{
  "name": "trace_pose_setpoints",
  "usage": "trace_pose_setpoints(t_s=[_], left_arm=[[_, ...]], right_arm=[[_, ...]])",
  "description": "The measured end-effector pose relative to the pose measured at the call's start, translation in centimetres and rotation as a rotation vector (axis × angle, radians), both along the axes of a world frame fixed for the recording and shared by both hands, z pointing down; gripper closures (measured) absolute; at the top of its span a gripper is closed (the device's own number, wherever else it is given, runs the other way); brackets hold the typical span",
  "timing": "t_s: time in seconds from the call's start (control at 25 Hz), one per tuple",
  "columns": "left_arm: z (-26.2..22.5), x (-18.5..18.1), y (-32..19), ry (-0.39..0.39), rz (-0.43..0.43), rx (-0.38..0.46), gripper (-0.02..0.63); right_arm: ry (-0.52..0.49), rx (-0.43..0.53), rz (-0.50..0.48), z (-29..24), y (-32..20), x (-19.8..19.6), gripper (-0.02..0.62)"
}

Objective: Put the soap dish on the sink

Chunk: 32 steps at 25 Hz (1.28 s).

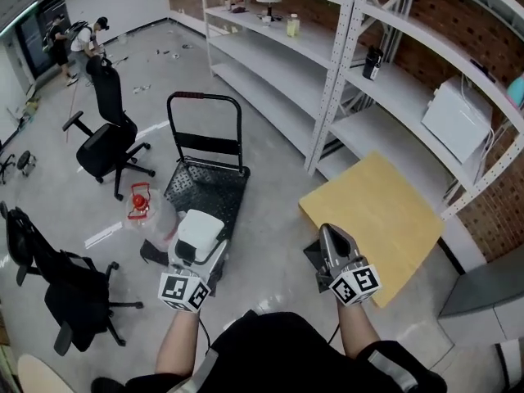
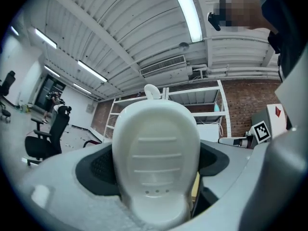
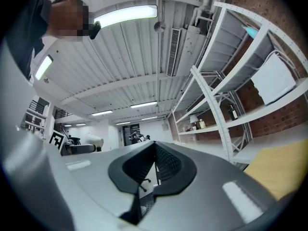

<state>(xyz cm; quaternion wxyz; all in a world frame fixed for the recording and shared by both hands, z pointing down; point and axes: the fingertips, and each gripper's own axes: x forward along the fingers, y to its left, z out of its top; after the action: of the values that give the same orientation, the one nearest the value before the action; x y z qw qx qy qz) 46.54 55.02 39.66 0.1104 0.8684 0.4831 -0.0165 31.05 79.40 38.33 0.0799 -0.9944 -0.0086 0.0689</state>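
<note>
L gripper [image 1: 196,248] is clamped on the white soap dish [image 2: 156,158]. The dish sits upright btwn the jaws, low in front of the person, just by the black cart [image 1: 205,188]. R gripper [image 3: 153,166] is pinched together, nothing in it. No sink in any view. Best bet: firm squeeze, carry w/o tilting, find the sink, set the dish flat on its ledge before letting go.

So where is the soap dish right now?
The white soap dish is clamped between the jaws of the left gripper, at the lower left of the head view, held above the floor near the black platform cart.
</note>
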Motion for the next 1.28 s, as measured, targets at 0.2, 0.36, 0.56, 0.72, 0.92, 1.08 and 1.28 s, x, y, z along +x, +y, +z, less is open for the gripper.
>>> trace_pose_setpoints(t_s=[0.2, 0.36, 0.56, 0.72, 0.92, 1.08, 1.28], left_arm=[[0.5, -0.8, -4.8, -0.016, -0.179, 0.004, 0.137], [1.0, -2.3, -8.9, -0.030, -0.305, 0.017, 0.137], [1.4, -5.3, -13.6, -0.041, -0.485, 0.021, 0.137], [2.3, -7.1, -14.6, -0.056, -0.545, 0.021, 0.137], [3.3, -10.3, -15.6, -0.088, -0.646, 0.007, 0.137], [4.1, -12.8, -16.6, -0.107, -0.709, 0.019, 0.137], [4.0, -14.6, -19.3, -0.095, -0.794, 0.019, 0.137]], right_arm=[[-0.002, -0.017, -0.146, -0.3, -1.7, 3.8, 0.589], [-0.012, -0.022, -0.269, 0.3, -4.0, 6.3, 0.589], [-0.017, -0.017, -0.438, 0.7, -7.7, 8.0, 0.589], [-0.024, -0.006, -0.498, 1.5, -8.9, 7.9, 0.589], [-0.030, 0.004, -0.626, 1.9, -11.2, 8.0, 0.589], [-0.040, 0.027, -0.707, 2.8, -13.5, 7.7, 0.589], [-0.042, 0.015, -0.788, 3.2, -16.0, 7.9, 0.589]])
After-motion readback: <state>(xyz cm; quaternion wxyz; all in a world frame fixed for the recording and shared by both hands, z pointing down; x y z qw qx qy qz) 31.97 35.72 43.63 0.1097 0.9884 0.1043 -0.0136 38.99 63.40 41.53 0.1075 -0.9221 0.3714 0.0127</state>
